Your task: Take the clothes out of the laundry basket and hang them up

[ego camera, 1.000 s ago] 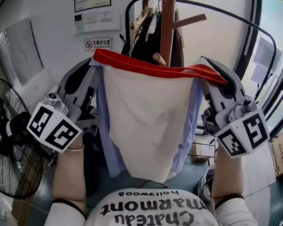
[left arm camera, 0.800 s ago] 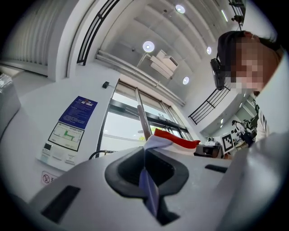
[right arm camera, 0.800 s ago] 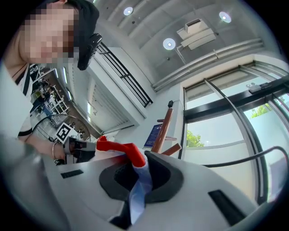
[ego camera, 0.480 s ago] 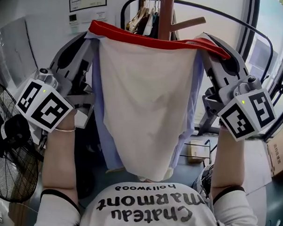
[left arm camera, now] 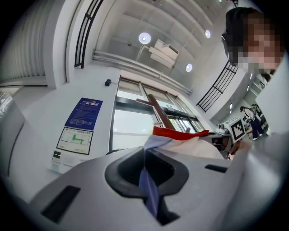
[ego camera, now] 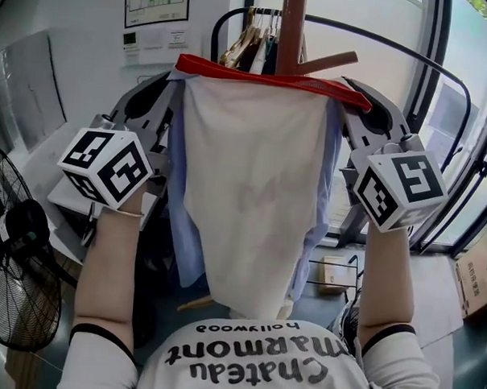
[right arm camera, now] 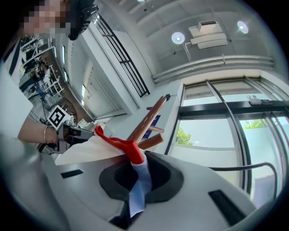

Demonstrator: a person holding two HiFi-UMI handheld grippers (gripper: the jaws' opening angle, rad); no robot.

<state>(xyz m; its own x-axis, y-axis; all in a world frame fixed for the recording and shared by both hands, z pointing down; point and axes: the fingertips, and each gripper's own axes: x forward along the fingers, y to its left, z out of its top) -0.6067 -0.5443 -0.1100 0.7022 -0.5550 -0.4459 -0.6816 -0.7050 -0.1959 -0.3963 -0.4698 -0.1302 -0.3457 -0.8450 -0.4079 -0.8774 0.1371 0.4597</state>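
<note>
- Logged the garment (ego camera: pixel 251 198) as the largest item: a cream panel over a pale blue layer, spread wide and hanging free just in front of the coat stand (ego camera: pixel 293 26), well clear of the floor.
- Noted the coat stand as a brown wooden post with angled pegs, rising behind the garment's top edge. Spotted hangers (ego camera: pixel 248 43) with other clothes just behind the stand.
- Read the left gripper (left arm camera: pixel 145 176) as fully closed, pinching a fold of pale blue cloth at the garment's top corner, left of the stand.
- Read the right gripper (right arm camera: pixel 134 173) as closed too, clamped on blue cloth right where the red band ends, right of the stand.
- Marked the red band (ego camera: pixel 269 76) as pulled nearly straight between the two grips, crossing the front of the stand just below the peg (ego camera: pixel 328 63).
- Judged handling: light, soft and limp. Drapes and folds under its own weight, with no stiffness except along the taut band. Not fragile. Thin cloth may creep out of a shallow pinch.
- Judged best hold: the top corners beside the band, as now. The thicker seam there should give a surer bite than single-layer cloth.
- Judged next need: raise the band above the peg tip before hooking on and letting go.
- Could not settle the garment type from these views.
</note>
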